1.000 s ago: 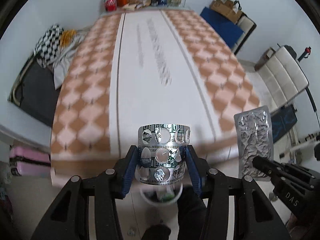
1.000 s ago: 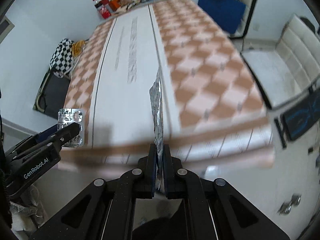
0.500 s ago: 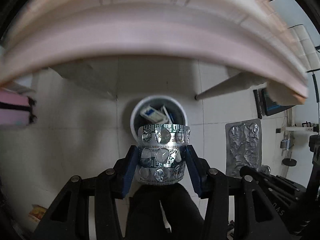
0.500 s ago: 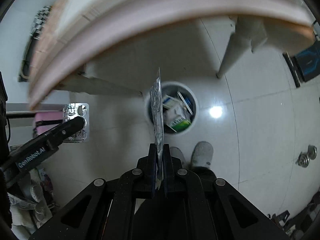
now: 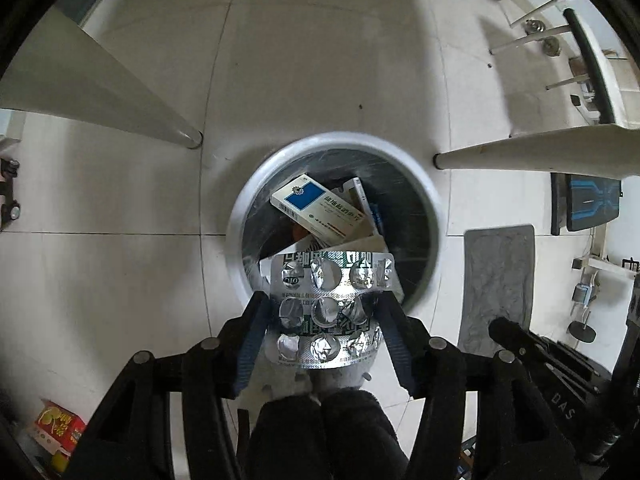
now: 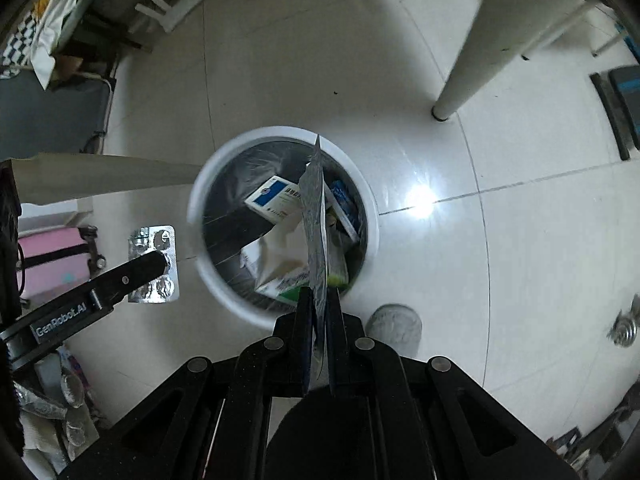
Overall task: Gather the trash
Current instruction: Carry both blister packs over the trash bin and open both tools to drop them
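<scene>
"GenRobot.AI" marks the left gripper, jaws opening around a blister pack lying crosswise above the bin. The right gripper pinches a foil sheet edge-on, pointing over the bin.

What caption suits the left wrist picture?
Left gripper opening around an empty blister pack above a white bin.
</scene>
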`<state>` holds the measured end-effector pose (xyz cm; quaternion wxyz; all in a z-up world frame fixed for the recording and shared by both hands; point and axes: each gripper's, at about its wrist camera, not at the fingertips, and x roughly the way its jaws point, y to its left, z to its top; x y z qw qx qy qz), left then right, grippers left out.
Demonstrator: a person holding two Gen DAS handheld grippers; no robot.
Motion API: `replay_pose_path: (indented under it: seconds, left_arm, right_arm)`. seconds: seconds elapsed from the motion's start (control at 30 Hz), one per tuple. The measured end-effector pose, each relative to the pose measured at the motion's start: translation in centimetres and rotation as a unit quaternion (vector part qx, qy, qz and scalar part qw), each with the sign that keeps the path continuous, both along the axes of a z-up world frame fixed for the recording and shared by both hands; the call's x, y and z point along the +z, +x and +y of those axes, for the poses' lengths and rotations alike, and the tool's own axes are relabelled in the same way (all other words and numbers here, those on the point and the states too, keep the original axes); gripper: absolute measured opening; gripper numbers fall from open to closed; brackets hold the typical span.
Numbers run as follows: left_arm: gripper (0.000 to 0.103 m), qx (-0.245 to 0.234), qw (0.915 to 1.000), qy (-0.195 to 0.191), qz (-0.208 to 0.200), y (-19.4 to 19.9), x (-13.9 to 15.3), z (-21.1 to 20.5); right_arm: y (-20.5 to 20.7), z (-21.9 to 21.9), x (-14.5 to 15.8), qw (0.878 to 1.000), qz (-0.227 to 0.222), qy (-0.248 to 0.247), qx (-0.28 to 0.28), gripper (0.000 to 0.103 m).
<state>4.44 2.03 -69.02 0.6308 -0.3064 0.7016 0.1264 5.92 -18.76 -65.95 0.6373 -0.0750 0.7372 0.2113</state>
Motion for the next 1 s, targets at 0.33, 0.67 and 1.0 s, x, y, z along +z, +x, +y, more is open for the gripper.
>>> replay_pose_path:
  seconds: [0.33, 0.67, 1.0]
  left_arm:
    - [0.080, 0.020, 0.9997, 0.000, 0.015, -1.1, -1.4, 1.1]
    - [0.098, 0.004, 0.9972, 0.075, 0.005, -3.4, 7.0, 0.6]
    - [0.103, -0.007, 0.9930, 0.115, -0.025, -6.3, 21.0, -2.2]
  right_arm:
    - [1.3, 3.6, -5.2, 0.999, 0.000, -0.012, 0.047, 0.021]
    - [0.3, 1.9, 2.5, 0.998, -0.040, -0.017, 0.051, 0.100]
    - [-2.1, -1.2, 17.1, 0.995, -0.075, -0.017, 0.056, 0.101]
